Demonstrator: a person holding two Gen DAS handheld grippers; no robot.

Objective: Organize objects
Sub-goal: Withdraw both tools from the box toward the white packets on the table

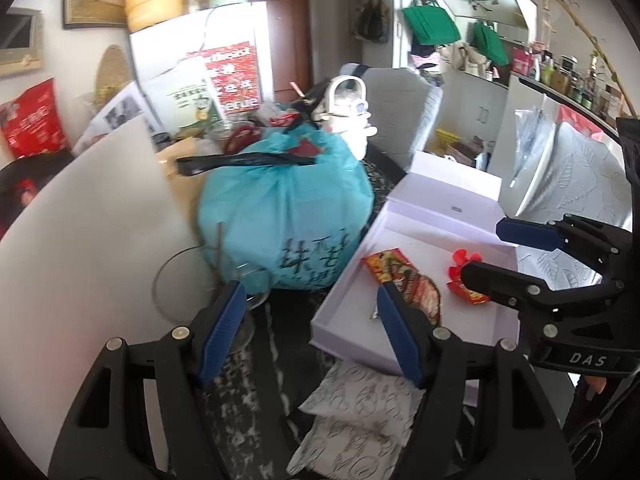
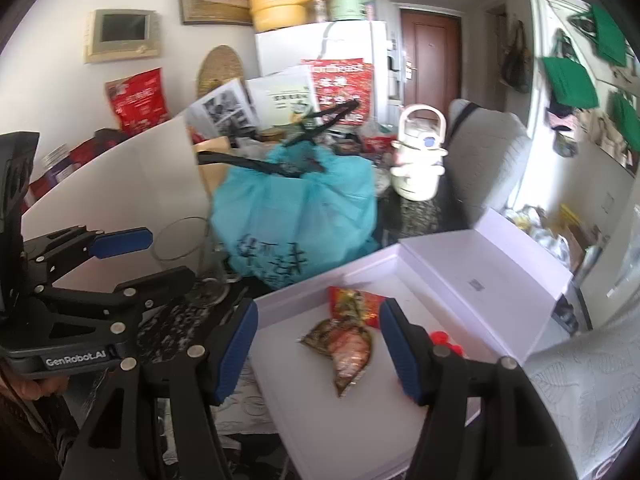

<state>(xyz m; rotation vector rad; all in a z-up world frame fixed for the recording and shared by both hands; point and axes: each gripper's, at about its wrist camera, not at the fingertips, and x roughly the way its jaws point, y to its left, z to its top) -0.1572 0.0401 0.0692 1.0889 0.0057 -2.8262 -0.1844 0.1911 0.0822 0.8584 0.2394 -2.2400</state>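
Snack packets lie inside a shallow white box [image 2: 420, 292], between and just beyond the right gripper [image 2: 316, 344], whose blue-padded jaws stand apart and empty. One crumpled snack packet [image 2: 346, 344] sits mid-box; a small red wrapper [image 1: 466, 276] lies near the far wall. The left gripper [image 1: 312, 328] hovers beside the box, jaws also apart, holding nothing, over a dark marbled table [image 1: 276, 344]. An empty glass [image 2: 192, 256] stands just left of the box, before a tied teal bag [image 1: 288, 208]. Patterned sachets [image 1: 352, 412] remain outside the box, so sorting looks partly done, with clutter left behind.
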